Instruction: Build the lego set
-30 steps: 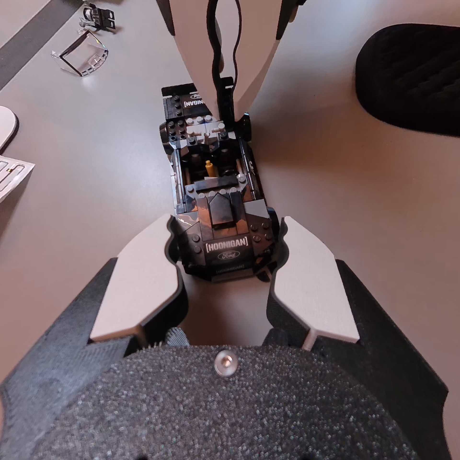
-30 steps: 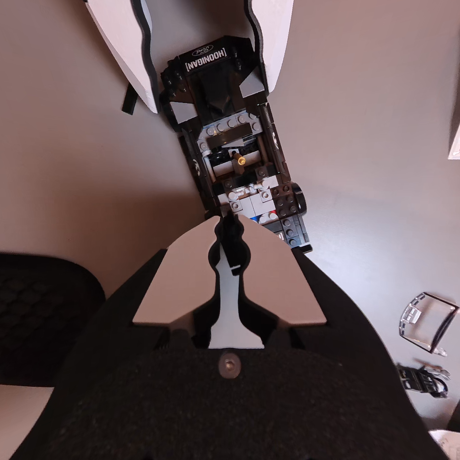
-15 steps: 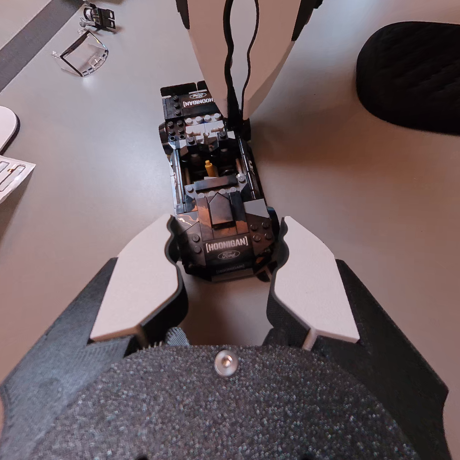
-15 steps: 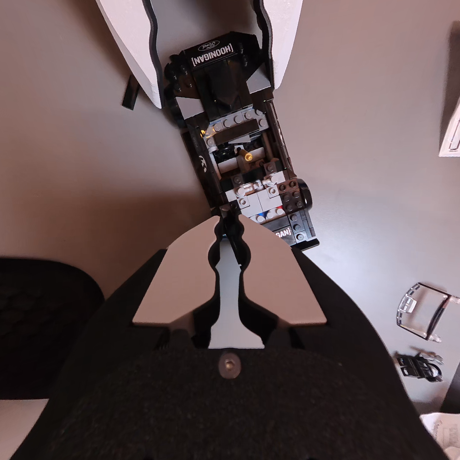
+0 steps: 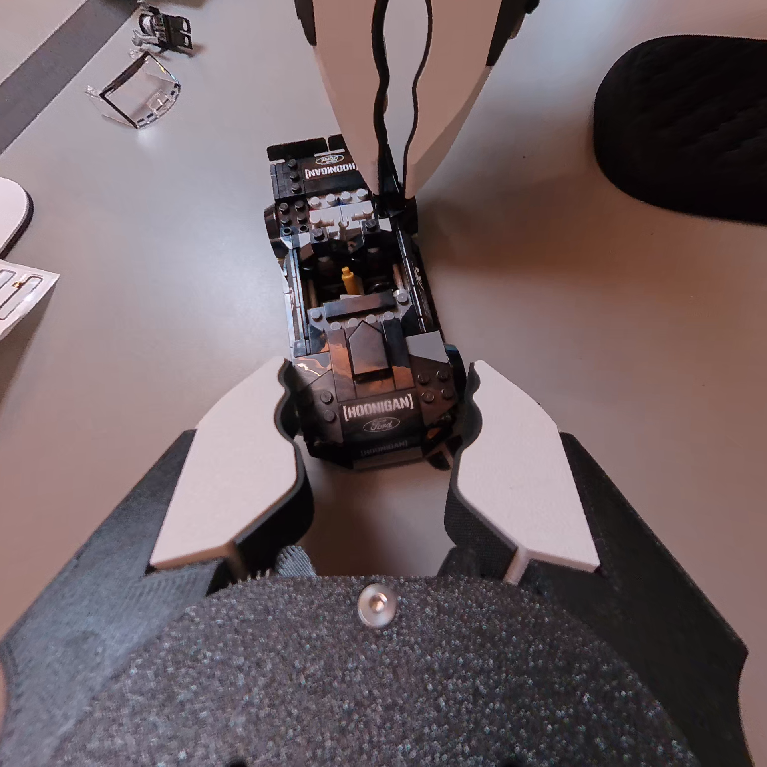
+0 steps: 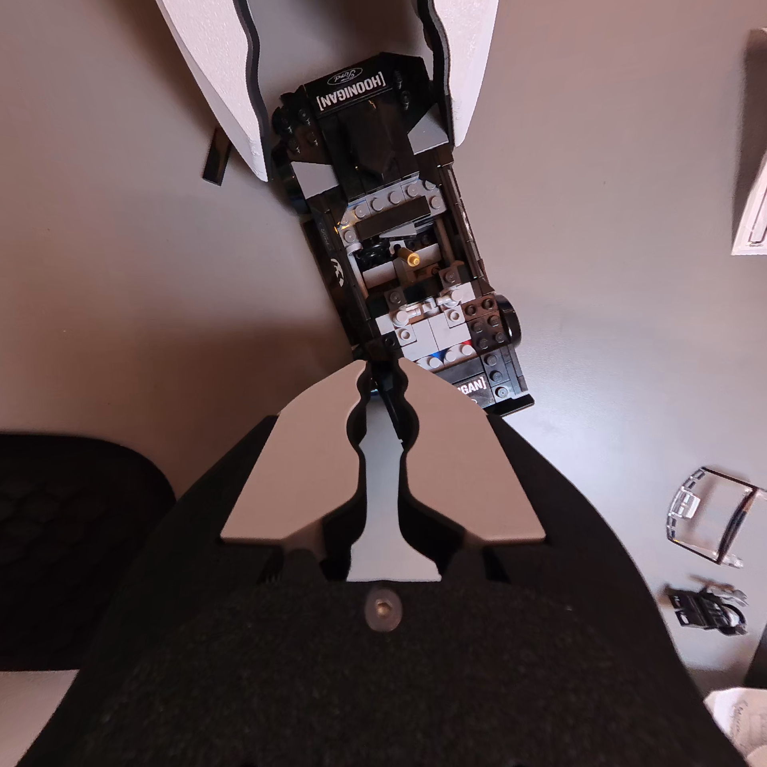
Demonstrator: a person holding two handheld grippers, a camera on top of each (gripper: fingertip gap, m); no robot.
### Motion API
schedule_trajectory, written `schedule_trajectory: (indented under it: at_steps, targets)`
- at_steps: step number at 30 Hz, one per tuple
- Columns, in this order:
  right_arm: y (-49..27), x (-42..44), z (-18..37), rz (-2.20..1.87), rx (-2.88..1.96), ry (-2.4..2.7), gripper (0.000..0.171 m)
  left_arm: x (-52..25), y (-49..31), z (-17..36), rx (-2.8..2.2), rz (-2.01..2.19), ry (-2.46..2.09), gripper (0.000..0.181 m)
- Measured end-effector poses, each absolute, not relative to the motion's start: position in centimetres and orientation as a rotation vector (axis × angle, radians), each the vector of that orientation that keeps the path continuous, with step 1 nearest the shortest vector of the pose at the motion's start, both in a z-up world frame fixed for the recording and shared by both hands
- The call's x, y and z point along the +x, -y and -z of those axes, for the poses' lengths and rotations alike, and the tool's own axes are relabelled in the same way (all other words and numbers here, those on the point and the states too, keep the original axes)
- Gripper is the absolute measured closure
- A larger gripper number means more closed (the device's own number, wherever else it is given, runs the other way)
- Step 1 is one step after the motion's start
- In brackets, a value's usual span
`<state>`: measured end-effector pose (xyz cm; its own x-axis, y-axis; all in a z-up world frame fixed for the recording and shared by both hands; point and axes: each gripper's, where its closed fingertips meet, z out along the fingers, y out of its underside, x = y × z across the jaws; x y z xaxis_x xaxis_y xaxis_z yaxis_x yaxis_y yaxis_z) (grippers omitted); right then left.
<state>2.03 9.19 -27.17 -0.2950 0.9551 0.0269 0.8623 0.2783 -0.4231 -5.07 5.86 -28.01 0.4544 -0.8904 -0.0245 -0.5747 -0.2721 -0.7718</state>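
The black lego car [image 5: 365, 315] sits on the grey table [image 5: 539, 311], stretched lengthwise between the two grippers. The left gripper [image 5: 379, 398] has its fingers [image 5: 245, 465] spread to the width of the car's front end, one white finger on each side of the hood, with the inner pads touching or nearly touching the car's flanks; whether they press hard on it cannot be told. From the right wrist view the same two fingers come down from the top edge and bracket the hood. At the far end of the car, the right gripper [image 6: 382, 367] has its fingers [image 6: 315, 452] drawn almost together, pinching a thin black piece [image 6: 390, 398] that stands on edge between the tips, right at the rear corner of the car, beside the grey studded plates. In the left wrist view that gripper [image 5: 390, 182] reaches in from the top, its tips meeting at the same corner. The cockpit is open, with a small yellow peg [image 5: 348, 280] upright in the middle of it. Off to the far left of the left fingers lie a clear windshield piece [image 5: 135, 95] and, beyond it, a small black and chrome part [image 5: 166, 35]; both also show to the right of the right fingers. A short black strip [image 6: 216, 162] lies on the table just outside one of the left fingers. A black chair seat [image 5: 685, 124] shows beyond the table edge, to the right of the left fingers. A white sheet [image 5: 23, 294] lies at the left edge.
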Motion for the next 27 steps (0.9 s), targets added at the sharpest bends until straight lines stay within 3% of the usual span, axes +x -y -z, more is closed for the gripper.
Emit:
schedule_trajectory:
  at_steps: [27]
  targets:
    - [-9.1,1.9,27.0,-0.474,-1.746,2.255,0.171,-5.1,-5.9,28.0,-1.968,0.542,-1.223,0.103]
